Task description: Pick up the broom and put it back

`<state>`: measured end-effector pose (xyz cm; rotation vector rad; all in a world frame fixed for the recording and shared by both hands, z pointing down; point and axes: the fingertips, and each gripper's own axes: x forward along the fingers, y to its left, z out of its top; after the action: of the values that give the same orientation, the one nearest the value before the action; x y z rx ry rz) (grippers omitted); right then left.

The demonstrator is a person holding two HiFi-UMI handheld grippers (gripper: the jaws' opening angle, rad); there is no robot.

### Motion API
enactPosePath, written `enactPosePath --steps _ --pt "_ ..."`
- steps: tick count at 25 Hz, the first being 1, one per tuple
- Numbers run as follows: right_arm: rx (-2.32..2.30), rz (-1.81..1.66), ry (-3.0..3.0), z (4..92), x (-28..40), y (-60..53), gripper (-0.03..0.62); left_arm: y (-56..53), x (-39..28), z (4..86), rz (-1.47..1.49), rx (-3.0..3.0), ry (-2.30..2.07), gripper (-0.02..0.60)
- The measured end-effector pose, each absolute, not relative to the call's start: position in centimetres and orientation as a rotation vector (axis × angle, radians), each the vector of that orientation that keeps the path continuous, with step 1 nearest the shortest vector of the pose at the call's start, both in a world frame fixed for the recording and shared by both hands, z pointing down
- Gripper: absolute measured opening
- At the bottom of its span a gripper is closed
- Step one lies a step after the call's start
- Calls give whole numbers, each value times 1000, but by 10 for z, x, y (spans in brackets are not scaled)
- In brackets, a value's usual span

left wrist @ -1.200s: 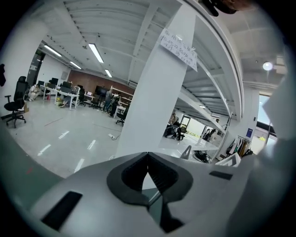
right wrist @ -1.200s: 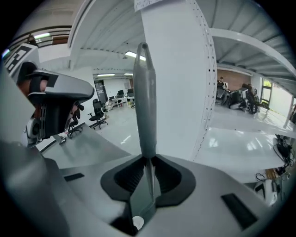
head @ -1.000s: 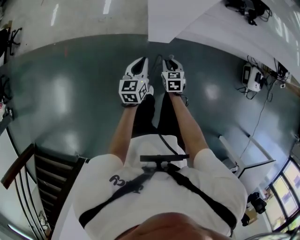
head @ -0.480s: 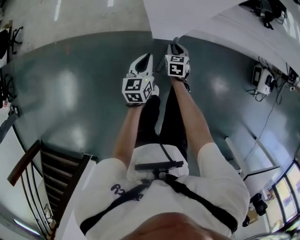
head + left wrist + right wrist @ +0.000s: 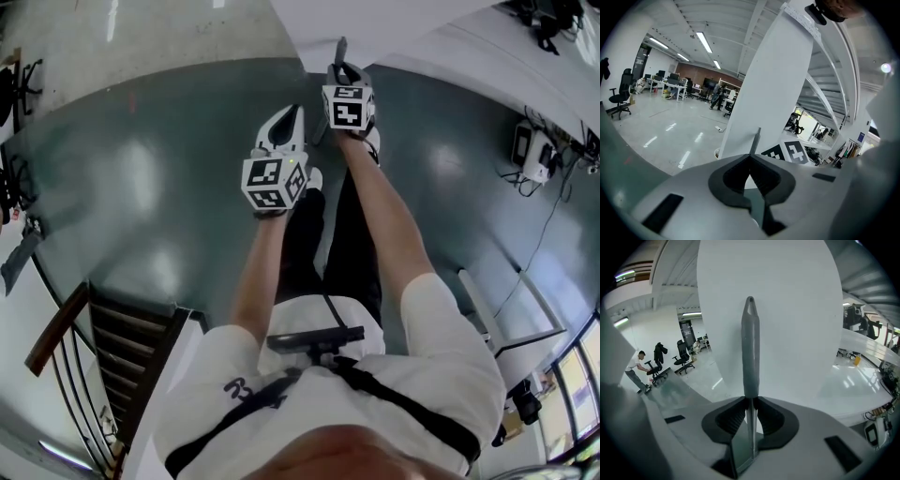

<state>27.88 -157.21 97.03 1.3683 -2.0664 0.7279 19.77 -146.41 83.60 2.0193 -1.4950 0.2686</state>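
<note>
Looking down from the head, a person in a white shirt stands on a dark, glossy floor (image 5: 141,187), both arms stretched forward. The right gripper (image 5: 342,67) reaches furthest, towards a white pillar (image 5: 375,28). Its jaws are clamped narrowly on the broom (image 5: 339,47), of which only the thin grey handle shows, poking past the jaws.

In the right gripper view, the handle runs straight up between the dark ribbed pads (image 5: 733,420), its rounded tip set against the white pillar.

The left gripper (image 5: 292,114) sits just beside the right one, slightly nearer the body. In the left gripper view its jaw tips meet, with nothing between them. Beyond them show the right gripper's marker cube (image 5: 790,152) and the grey handle.

A dark staircase (image 5: 122,347) lies at lower left.
</note>
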Motion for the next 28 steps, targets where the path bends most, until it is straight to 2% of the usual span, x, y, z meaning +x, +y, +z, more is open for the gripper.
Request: enactPosePath --steps 13,14,15,16,20,28 --pt "1286 779 -2134 971 264 -1568 87 -1453 187 841 290 1983 -1538 11" --pt "1286 780 -2134 970 264 -1568 106 -1453 186 841 288 1981 -1541 11" --pt "1288 783 -2134 969 264 -1568 157 -1452 185 840 287 1979 -1543 11" --pt "1291 785 -2134 968 264 -1568 169 -1452 184 840 287 1977 -1544 11" --pt "1291 781 -2143 959 264 -1561 170 -1449 178 839 297 1972 -1554 11" --pt "1357 721 -2218 881 284 -1522 169 -1443 172 798 281 2025 -1564 11"
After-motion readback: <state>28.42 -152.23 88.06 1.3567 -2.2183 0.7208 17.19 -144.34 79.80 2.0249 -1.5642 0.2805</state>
